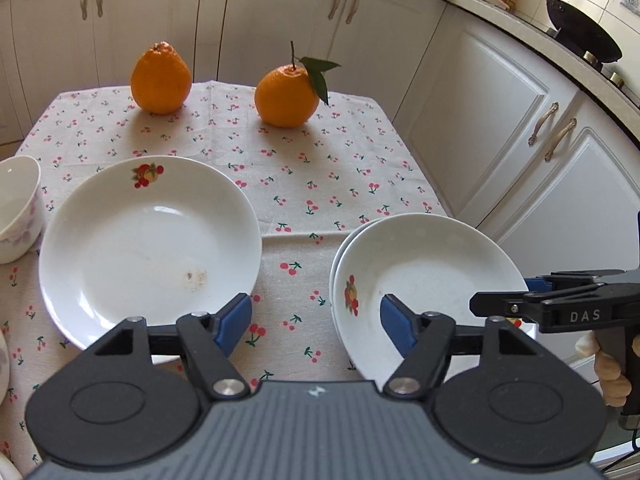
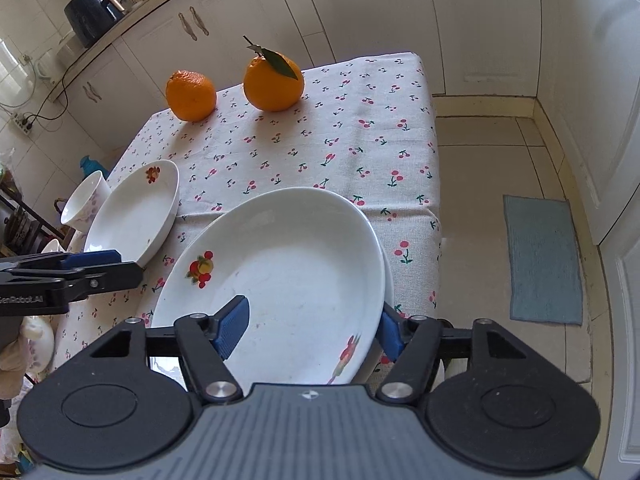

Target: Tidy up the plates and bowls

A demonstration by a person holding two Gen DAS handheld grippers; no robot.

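Note:
A stack of white plates [image 1: 424, 284] with a fruit motif lies at the table's right front; it also shows in the right wrist view [image 2: 280, 280]. A single white plate [image 1: 148, 240] lies to its left, also seen in the right wrist view [image 2: 136, 212]. A white bowl [image 1: 16, 208] stands at the far left, also visible in the right wrist view [image 2: 86, 202]. My left gripper [image 1: 316, 324] is open and empty above the cloth between the plates. My right gripper [image 2: 312, 330] is open, its jaws straddling the near rim of the stacked plates, one blue pad [image 2: 232, 326] over the top plate.
Two oranges [image 1: 160, 78] [image 1: 286, 96] sit at the back of the cherry-print tablecloth [image 1: 304, 200]. White cabinets surround the table. A wok [image 1: 580, 36] rests on the stove at right. A blue mat [image 2: 544, 264] lies on the floor beyond the table's right edge.

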